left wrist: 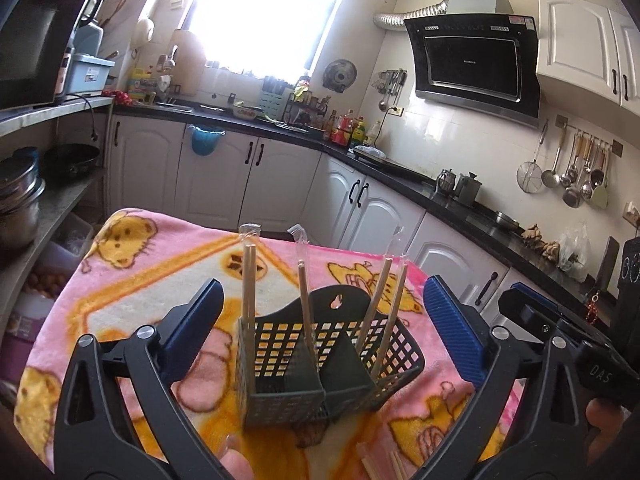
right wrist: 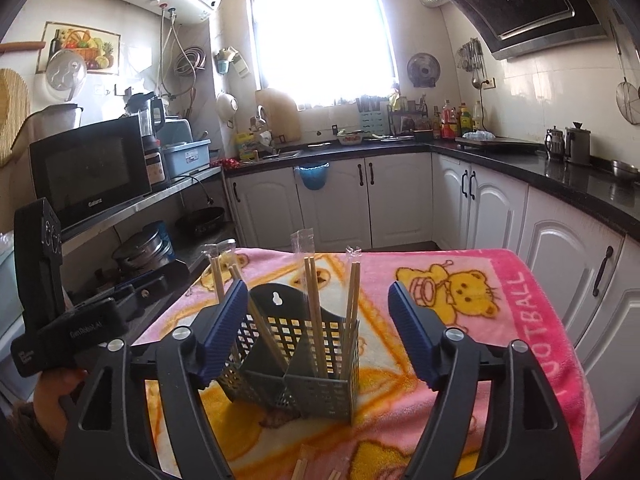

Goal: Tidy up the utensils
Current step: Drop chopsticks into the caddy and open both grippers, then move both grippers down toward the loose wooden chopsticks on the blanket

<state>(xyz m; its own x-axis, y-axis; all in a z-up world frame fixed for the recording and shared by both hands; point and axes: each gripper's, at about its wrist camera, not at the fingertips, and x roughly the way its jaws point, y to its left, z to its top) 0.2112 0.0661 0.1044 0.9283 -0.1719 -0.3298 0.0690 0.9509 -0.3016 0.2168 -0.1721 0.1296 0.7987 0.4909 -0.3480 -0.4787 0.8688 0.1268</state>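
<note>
A grey perforated utensil holder [left wrist: 316,364] with three compartments stands on the pink bear blanket [left wrist: 132,280]. Pairs of wooden chopsticks in clear sleeves [left wrist: 249,280] stand upright in its compartments. My left gripper [left wrist: 324,340] is open and empty, its jaws on either side of the holder, above it. In the right wrist view the holder [right wrist: 296,364] and chopsticks [right wrist: 314,312] sit between the jaws of my right gripper [right wrist: 316,340], which is open and empty. More wrapped chopsticks [left wrist: 384,464] lie on the blanket at the near edge; they also show in the right wrist view [right wrist: 316,470].
The table stands in a kitchen with white cabinets [right wrist: 400,200] and a black countertop [right wrist: 560,168] behind and to the right. A shelf with a microwave [right wrist: 88,168] and pots is on the left. The other gripper's body [right wrist: 72,312] is close at left.
</note>
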